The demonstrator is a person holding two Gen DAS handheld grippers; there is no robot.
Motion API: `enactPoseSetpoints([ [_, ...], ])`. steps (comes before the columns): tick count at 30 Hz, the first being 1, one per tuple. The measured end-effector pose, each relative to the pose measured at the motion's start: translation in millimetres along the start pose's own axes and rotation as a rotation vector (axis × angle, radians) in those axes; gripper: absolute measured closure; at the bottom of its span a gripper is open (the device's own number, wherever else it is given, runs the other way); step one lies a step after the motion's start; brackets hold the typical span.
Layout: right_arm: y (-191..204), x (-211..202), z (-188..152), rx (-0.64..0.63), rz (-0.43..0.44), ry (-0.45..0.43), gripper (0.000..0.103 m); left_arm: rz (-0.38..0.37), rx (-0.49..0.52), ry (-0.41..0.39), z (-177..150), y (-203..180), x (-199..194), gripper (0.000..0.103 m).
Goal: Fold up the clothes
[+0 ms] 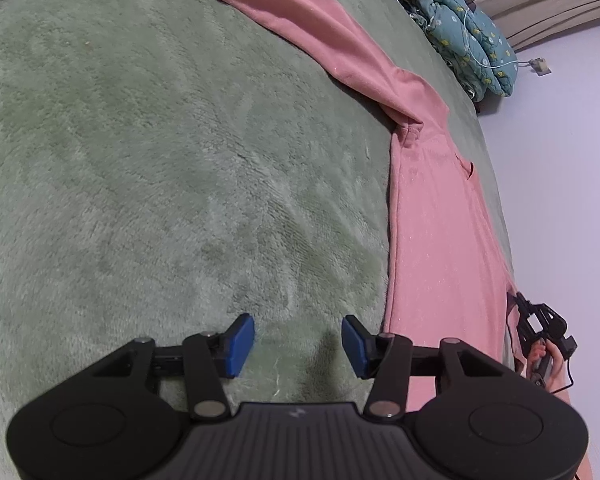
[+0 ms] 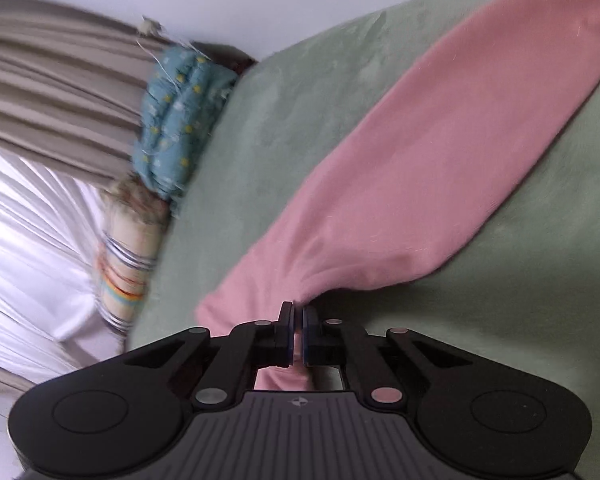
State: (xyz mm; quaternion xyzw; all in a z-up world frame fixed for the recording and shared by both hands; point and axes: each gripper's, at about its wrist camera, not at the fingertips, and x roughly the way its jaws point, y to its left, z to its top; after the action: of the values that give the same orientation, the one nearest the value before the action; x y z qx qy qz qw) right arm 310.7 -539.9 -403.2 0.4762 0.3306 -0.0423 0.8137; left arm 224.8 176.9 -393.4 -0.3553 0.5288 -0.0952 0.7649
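I have the soft pink long-sleeved garment (image 1: 440,216) spread mostly flat across the fuzzy sage-green bed cover (image 1: 160,160), one sleeve trailing away from its body toward the folded blue floral quilt (image 1: 468,36). My right claw (image 2: 299,330) is pinched tight on a gathered bit of the pink fabric at the garment's near edge. My left claw (image 1: 298,346) hangs half open and empty over bare cover just beside the garment. I judge folding barely begun: no fold shows yet, sleeves and body remain.
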Motion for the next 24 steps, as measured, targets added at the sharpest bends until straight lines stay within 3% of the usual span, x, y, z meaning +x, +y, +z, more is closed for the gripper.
enactPoseSetpoints([
  [3, -2, 3, -5, -0.003, 0.035, 0.018, 0.098, 0.0, 0.012, -0.001, -1, -1, -1, 0.055],
  [5, -7, 6, -14, 0.06, 0.11, 0.007, 0.086, 0.004, 0.008, -0.005, -2, -1, 0, 0.055],
  [7, -7, 15, -23, 0.085, 0.141, -0.003, 0.083, 0.011, 0.012, -0.008, -2, -3, 0, 0.055],
  [9, -4, 26, -32, 0.073, 0.11, 0.024, 0.083, 0.02, 0.018, -0.008, -2, -5, 1, 0.055],
  [11, 0, 36, -40, 0.025, 0.073, 0.068, 0.098, 0.025, 0.022, -0.005, -2, -6, 0, 0.055],
  [18, -4, -9, -42, -0.088, 0.013, 0.036, 0.098, 0.041, 0.033, 0.001, -3, -8, -1, 0.054],
  [19, -15, -28, -36, -0.078, 0.014, -0.003, 0.096, 0.043, 0.037, 0.0, -4, -9, -1, 0.054],
  [21, -44, -68, -25, 0.001, 0.034, -0.117, 0.082, 0.048, 0.043, 0.0, -4, -10, -1, 0.054],
  [23, -92, -120, -9, 0.205, 0.058, -0.355, 0.051, 0.053, 0.046, 0.0, -4, -10, -1, 0.054],
  [24, -111, -138, -1, 0.287, 0.062, -0.441, 0.047, 0.058, 0.044, -0.001, -4, -11, -1, 0.054],
])
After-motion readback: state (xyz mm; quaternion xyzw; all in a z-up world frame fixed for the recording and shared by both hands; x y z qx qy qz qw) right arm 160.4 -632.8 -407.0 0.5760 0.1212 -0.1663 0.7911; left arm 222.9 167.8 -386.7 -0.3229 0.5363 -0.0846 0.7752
